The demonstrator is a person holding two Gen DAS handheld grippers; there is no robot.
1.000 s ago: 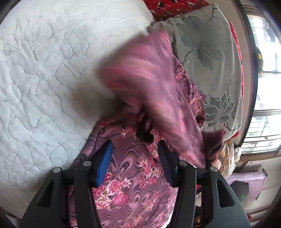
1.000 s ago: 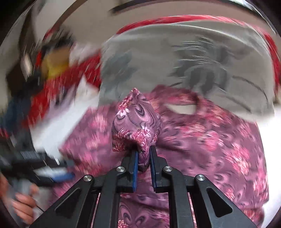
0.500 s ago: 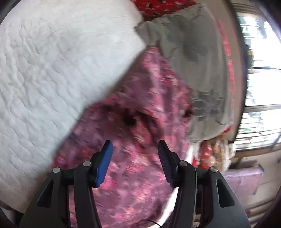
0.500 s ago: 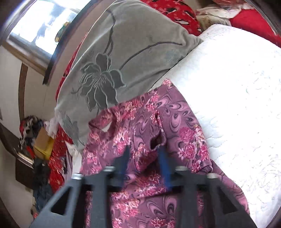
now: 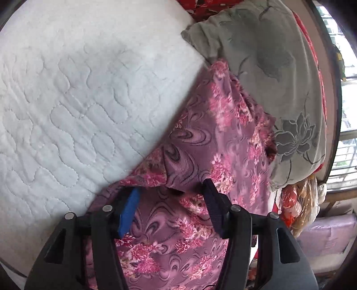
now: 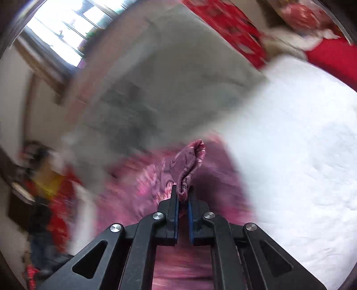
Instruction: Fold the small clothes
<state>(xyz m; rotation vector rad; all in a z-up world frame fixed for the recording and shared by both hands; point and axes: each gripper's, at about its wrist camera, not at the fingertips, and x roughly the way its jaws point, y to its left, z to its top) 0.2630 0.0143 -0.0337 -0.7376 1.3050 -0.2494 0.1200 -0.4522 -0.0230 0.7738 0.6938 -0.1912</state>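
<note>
Purple floral garment [image 5: 200,156] spread on the white quilted bed [image 5: 78,100], its far edge lying against a grey flower-print pillow [image 5: 279,78]; red patterned fabric [image 5: 200,4] shows past the pillow; cluttered bags near a window at right of the left view.

Left tool [image 5: 171,205]: fingers spread and widening a little; blue pad on one, dark pad on the other; they straddle a fold of the garment, the cloth passing under and between them, pads not pressing it; released.

Right tool [image 6: 183,196]: clenched on a small bunched pinch of the same garment [image 6: 189,160]; the pinched cloth stands up past the fingertips in a narrow crumpled peak, sharp against a blurred surround; blue pads nearly meeting with only the cloth between.

Right view heavily smeared; bed [image 6: 301,167] to the right, pillow [image 6: 156,89] above centre, window [image 6: 62,33] at upper left, dark and red clutter at lower left, too blurred to identify; rest of garment a pink-purple smear beneath the tool.
</note>
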